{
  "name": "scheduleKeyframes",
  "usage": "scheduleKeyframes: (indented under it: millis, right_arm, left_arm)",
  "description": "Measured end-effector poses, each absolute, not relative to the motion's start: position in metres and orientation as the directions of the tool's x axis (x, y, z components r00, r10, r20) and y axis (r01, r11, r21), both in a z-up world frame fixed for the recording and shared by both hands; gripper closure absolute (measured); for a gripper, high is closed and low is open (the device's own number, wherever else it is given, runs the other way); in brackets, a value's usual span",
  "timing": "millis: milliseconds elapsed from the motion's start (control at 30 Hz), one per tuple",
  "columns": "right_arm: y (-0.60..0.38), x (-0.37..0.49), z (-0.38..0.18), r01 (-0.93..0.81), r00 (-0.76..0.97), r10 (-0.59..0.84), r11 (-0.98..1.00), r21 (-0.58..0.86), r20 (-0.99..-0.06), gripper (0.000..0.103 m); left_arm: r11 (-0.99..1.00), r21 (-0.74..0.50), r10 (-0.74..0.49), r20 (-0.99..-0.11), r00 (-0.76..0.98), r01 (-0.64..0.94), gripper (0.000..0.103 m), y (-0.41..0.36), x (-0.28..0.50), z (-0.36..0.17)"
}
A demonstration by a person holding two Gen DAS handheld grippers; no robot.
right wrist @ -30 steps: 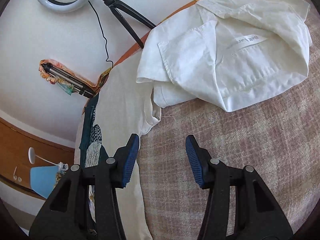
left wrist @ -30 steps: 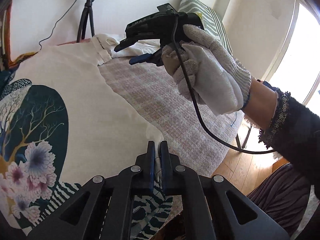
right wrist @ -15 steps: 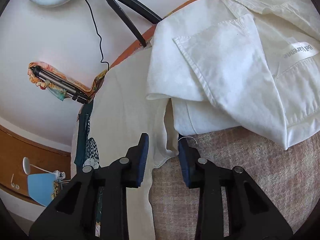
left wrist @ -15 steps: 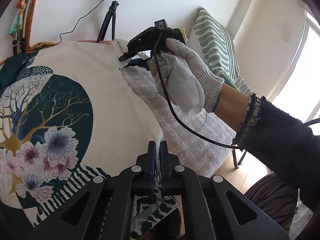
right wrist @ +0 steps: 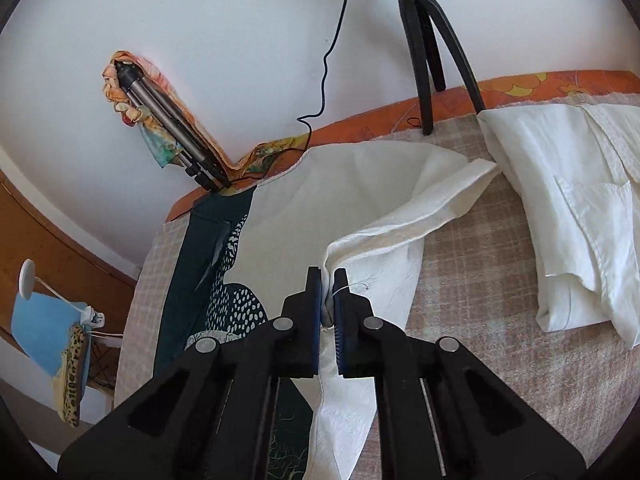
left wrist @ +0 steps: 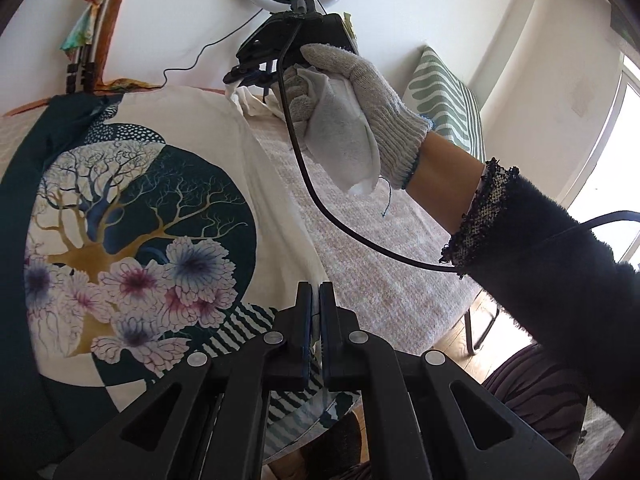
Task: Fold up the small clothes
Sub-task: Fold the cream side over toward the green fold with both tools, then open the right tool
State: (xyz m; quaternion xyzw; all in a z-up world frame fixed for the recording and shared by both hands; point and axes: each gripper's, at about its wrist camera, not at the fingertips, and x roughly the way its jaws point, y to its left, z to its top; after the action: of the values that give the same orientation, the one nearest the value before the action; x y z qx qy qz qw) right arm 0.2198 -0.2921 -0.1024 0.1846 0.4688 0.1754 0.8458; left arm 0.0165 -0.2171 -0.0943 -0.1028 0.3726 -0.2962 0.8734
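I see the cream T-shirt (left wrist: 132, 208) with its tree-and-flowers print spread face-up on the checked blanket, one side edge lifted and creased. The white shirt (right wrist: 568, 208) lies crumpled just beside its sleeve.

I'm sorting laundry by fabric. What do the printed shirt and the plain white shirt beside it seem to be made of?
The printed shirt looks like soft matte cotton knit: it drapes limply and carries a flat printed tree design. The white shirt looks like crisp woven cotton or linen, with sharp creases and stitched seams. Neither can be confirmed by sight.
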Motion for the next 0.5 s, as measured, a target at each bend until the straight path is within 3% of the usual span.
scheduleKeyframes:
  millis: [233, 500]
  right_arm:
    - [-0.199, 0.219, -0.119, -0.248, 0.423, 0.447, 0.894, 0.374, -0.788, 0.097]
    - [-0.141, 0.215, -0.13, -0.325, 0.381, 0.465, 0.877, 0.355, -0.799, 0.097]
  left_arm:
    - [0.832, -0.429, -0.554, -0.597, 0.581, 0.352, 0.101, -0.169, 0.01, -0.101]
    - [0.86, -0.424, -0.505, -0.629, 0.591, 0.284, 0.101, -0.136, 0.003, -0.113]
